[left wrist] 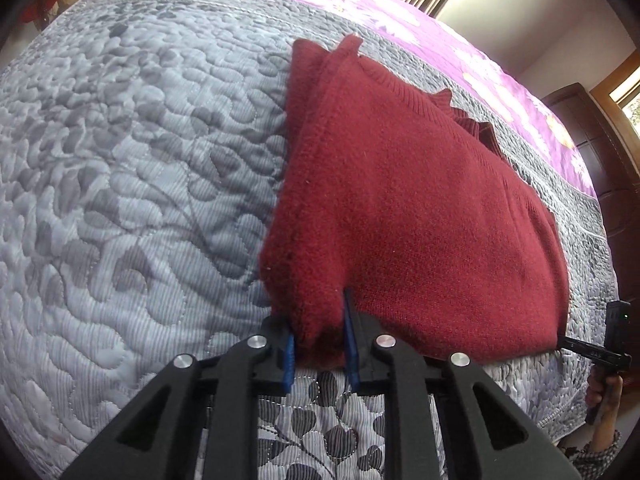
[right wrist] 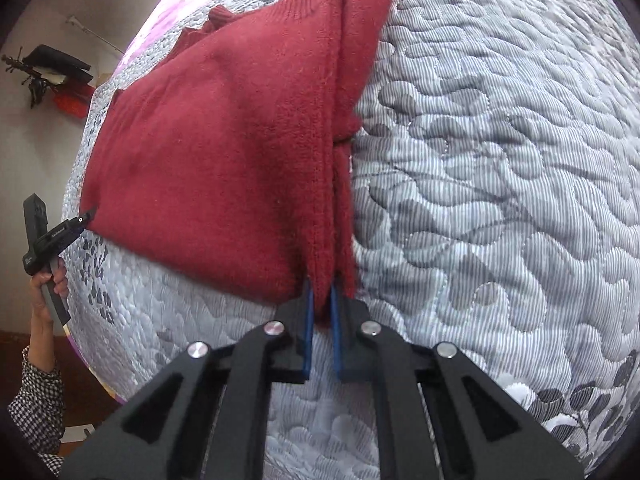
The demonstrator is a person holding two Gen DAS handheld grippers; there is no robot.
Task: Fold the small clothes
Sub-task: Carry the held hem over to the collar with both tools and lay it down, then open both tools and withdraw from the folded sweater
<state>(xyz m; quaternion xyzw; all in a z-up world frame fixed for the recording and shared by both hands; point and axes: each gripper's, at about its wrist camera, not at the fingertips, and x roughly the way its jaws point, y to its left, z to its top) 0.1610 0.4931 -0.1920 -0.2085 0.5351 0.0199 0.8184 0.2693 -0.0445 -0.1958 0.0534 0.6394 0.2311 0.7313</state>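
Your left gripper [left wrist: 320, 354] and right gripper [right wrist: 320, 320] each have fingers clamped on a near corner of the sweater [left wrist: 420, 208]; sides look folded, final fold remains.

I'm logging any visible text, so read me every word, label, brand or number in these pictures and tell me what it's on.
Nothing can be read for certain.
Left gripper: small white print on its side, too small and blurred to read.
Right gripper: faint marks, unreadable.
Red sweater and grey quilt: no text.
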